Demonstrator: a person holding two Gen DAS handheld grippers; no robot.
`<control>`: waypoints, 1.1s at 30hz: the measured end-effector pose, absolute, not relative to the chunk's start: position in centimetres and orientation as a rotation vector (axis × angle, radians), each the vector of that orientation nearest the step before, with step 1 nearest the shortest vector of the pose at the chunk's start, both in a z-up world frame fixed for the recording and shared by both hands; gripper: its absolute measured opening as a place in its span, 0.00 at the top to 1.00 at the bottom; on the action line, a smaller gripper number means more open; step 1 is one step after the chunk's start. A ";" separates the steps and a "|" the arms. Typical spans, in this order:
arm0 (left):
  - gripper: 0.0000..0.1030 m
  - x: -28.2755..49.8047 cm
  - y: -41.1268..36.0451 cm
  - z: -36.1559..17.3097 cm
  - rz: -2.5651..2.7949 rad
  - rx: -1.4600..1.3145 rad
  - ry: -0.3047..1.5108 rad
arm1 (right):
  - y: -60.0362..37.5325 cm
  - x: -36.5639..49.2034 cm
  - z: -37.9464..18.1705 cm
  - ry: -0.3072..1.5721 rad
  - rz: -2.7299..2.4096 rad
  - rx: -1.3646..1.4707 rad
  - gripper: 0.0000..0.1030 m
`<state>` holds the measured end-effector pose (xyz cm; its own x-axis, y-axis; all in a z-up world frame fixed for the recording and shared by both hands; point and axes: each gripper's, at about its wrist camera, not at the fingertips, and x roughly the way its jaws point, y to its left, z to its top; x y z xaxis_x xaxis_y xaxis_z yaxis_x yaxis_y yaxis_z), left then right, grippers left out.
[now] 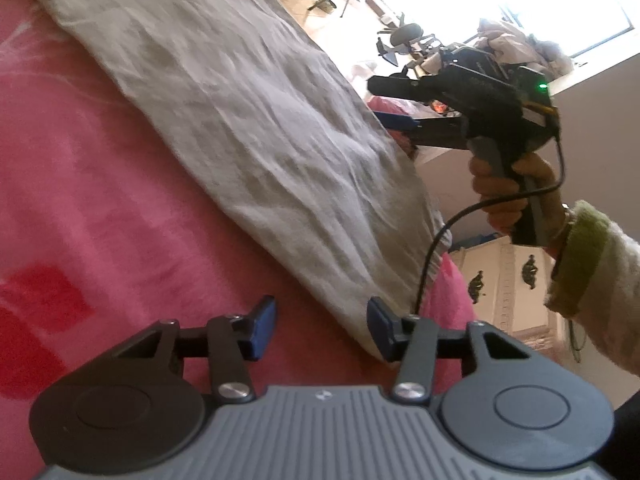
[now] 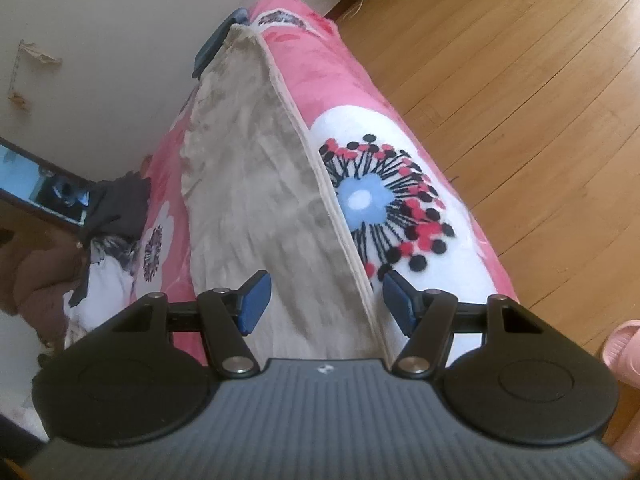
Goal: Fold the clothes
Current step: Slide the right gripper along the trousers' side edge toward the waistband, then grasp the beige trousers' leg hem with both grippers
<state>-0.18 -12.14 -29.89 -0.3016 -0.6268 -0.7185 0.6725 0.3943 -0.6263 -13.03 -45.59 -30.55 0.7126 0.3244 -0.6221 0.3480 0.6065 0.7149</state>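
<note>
A long beige garment point(image 1: 248, 128) lies flat on a pink flowered blanket point(image 1: 80, 200). My left gripper point(image 1: 322, 328) is open just above the blanket, its right finger touching the garment's near corner. At the garment's far side, a hand with a pale sleeve holds my right gripper point(image 1: 390, 102), jaws apart. In the right wrist view the right gripper point(image 2: 328, 304) is open and straddles the beige garment's point(image 2: 256, 200) seamed edge on the blanket point(image 2: 352, 92). A blue finger pad point(image 2: 214, 42) of the left gripper shows at the garment's far end.
A wooden floor point(image 2: 520, 80) runs along the bed's right side, with a pink slipper point(image 2: 624, 352) on it. Dark clothes point(image 2: 120, 204) are heaped at the bed's left. A black cable point(image 1: 440, 240) hangs from the right gripper. Chairs point(image 1: 404, 40) stand by a bright window.
</note>
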 end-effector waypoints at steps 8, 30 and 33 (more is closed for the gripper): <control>0.58 0.9 -12.8 -31.5 -1.324 -0.051 1.428 | -46.3 -13.4 -31.9 0.830 0.073 1.005 0.40; 0.95 1.3 -14.1 -31.3 -1.448 -0.087 1.344 | -41.6 -17.1 -29.7 0.892 0.247 1.115 0.93; 0.95 3.5 -12.5 -29.8 -1.448 -0.187 1.302 | -41.2 -15.6 -27.9 0.821 0.290 1.116 0.93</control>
<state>3.52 -12.54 -29.76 -0.3633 -0.7734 -0.5195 0.5984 0.2336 -0.7664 -15.55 -41.16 -27.86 0.6798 0.5892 -0.4367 0.1839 0.4394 0.8793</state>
